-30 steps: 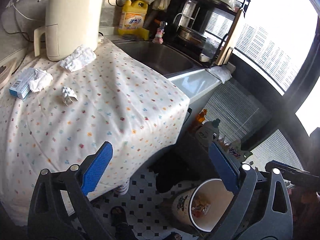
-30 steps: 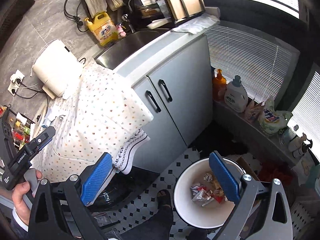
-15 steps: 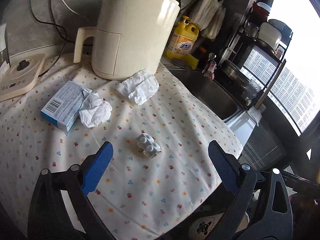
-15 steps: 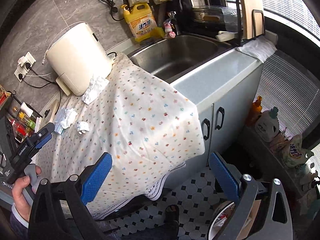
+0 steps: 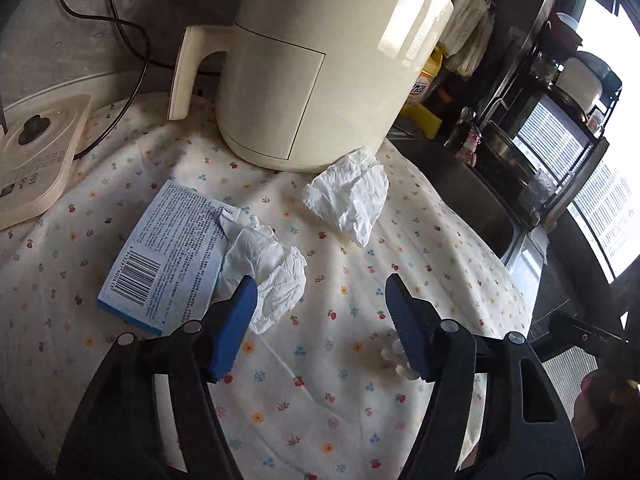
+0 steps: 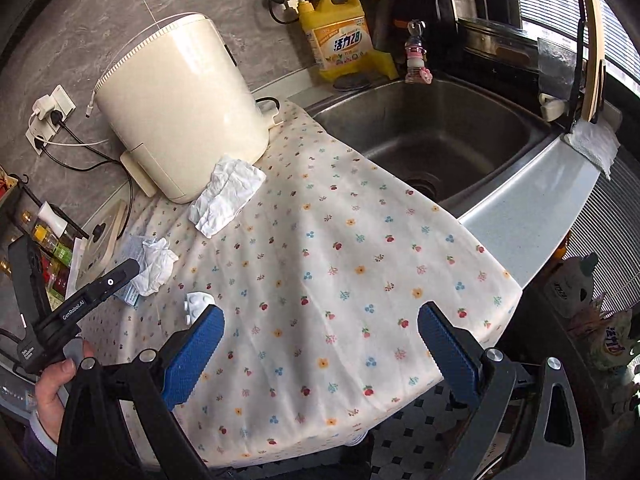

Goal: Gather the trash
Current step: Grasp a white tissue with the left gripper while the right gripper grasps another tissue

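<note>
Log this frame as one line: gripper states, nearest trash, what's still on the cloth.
left gripper: open, empty | right gripper: open, empty | nearest: crumpled tissue on blue box | remaining: flat tissue, blister pack

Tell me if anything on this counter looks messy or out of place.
Yes. Two crumpled tissues lie loose on the floral cloth: one against the cream appliance, another overlapping a blue box. A small blister pack sits near the front. A faint brownish stain marks the cloth.
</note>
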`<action>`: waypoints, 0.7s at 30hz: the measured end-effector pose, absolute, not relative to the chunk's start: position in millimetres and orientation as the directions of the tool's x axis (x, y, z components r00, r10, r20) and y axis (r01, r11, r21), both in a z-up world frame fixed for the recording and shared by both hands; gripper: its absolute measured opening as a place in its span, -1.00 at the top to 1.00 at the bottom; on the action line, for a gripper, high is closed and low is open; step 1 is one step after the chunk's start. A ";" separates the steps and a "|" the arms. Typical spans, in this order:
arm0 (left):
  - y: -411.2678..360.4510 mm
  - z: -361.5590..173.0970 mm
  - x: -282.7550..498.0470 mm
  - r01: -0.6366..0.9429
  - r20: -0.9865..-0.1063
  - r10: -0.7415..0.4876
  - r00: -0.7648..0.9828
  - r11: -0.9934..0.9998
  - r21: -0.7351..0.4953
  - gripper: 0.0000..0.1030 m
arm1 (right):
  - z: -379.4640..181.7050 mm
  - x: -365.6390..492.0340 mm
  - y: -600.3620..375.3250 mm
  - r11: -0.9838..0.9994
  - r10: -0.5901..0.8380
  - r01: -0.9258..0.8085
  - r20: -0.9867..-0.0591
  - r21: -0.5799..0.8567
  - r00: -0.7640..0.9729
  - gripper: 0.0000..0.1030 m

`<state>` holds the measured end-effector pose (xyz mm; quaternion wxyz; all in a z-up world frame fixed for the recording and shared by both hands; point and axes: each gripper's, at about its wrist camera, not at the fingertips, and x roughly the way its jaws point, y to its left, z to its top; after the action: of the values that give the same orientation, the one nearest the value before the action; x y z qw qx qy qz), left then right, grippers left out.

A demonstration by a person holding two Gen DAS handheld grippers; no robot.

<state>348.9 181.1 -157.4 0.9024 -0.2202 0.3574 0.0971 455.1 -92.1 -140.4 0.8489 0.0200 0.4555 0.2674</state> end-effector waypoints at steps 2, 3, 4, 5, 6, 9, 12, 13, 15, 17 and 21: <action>186.2 -164.1 356.9 -0.338 -0.701 0.016 0.713 0.884 -0.324 -0.23 | -140.3 460.0 -84.2 0.856 0.470 -0.438 -0.765 0.274 0.441 -0.84; 187.5 -167.3 361.2 -0.341 -0.710 0.020 0.704 0.887 -0.313 -0.21 | -140.6 462.7 -80.9 0.857 0.469 -0.437 -0.766 0.273 0.439 -0.85; 189.6 -171.5 366.4 -0.345 -0.724 0.026 0.690 0.891 -0.296 -0.18 | -140.9 465.0 -77.7 0.857 0.467 -0.438 -0.768 0.272 0.439 -0.85; 190.9 -176.0 371.6 -0.346 -0.740 0.028 0.672 0.895 -0.281 -0.13 | -140.9 466.9 -74.3 0.857 0.465 -0.439 -0.769 0.269 0.439 -0.85; 192.2 -180.7 377.0 -0.342 -0.756 0.023 0.655 0.901 -0.268 0.14 | -141.1 469.3 -70.4 0.857 0.464 -0.441 -0.770 0.266 0.437 -0.85; 192.4 -187.5 385.1 -0.319 -0.781 0.016 0.624 0.918 -0.236 0.76 | -142.5 476.1 -57.0 0.855 0.462 -0.448 -0.774 0.261 0.432 -0.85; 198.8 -177.7 379.5 -0.312 -0.755 0.012 0.656 0.915 -0.257 0.81 | -143.4 481.8 -40.0 0.846 0.469 -0.467 -0.775 0.256 0.424 -0.84; 202.1 -173.0 377.0 -0.316 -0.745 0.016 0.667 0.912 -0.263 0.81 | -143.9 483.5 -33.5 0.841 0.473 -0.476 -0.775 0.256 0.419 -0.84; 211.0 -163.4 371.4 -0.319 -0.718 0.009 0.696 0.900 -0.298 0.81 | -145.0 487.1 -18.8 0.827 0.484 -0.502 -0.776 0.255 0.404 -0.79; 218.7 -153.2 366.6 -0.317 -0.693 0.012 0.721 0.895 -0.314 0.81 | -147.4 490.8 -2.3 0.809 0.495 -0.531 -0.780 0.253 0.382 -0.65; 235.7 -140.6 358.6 -0.338 -0.663 0.046 0.748 0.885 -0.320 0.81 | -151.3 501.9 30.8 0.777 0.515 -0.574 -0.784 0.257 0.347 -0.45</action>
<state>358.6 235.7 -140.6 0.9096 -0.2152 0.3393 0.1053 501.9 30.8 -151.3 0.8201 -0.0318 0.4650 0.3321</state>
